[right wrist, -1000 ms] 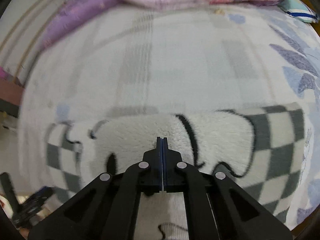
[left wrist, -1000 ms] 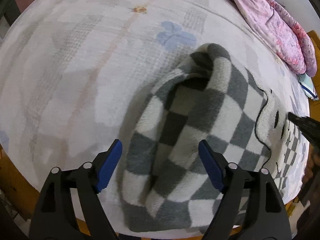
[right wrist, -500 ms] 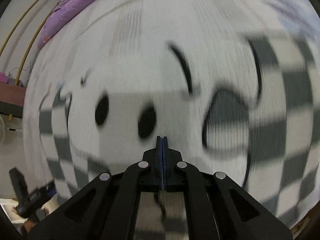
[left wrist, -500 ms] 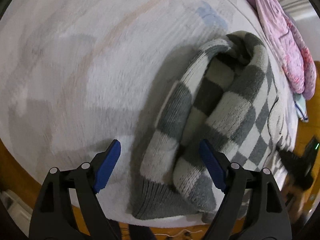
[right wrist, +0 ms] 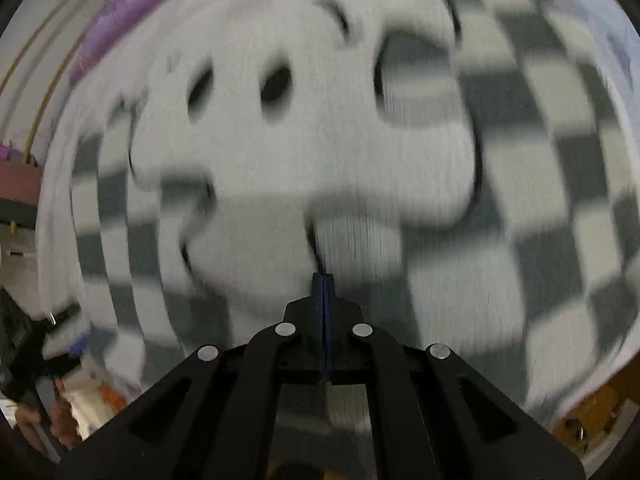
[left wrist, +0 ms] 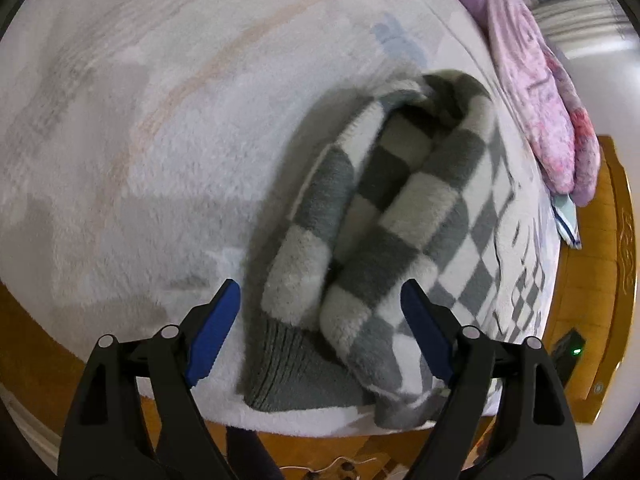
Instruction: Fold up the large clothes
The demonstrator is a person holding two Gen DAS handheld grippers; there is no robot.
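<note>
My left tool (left wrist: 320, 312): blue pads wide apart and opening, straddling rolled sleeve of fluffy grey-and-white checked sweater (left wrist: 400, 216), not pressing it. Sweater lies on pale fleece-covered bed (left wrist: 140, 140). My right tool (right wrist: 322, 292): pads together, empty, over sweater's white front.

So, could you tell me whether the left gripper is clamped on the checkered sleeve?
No, the left gripper straddles the checkered sleeve, its jaws opening and clear of it.

No readable text, no labels, no brands, no numbers in either view
</note>
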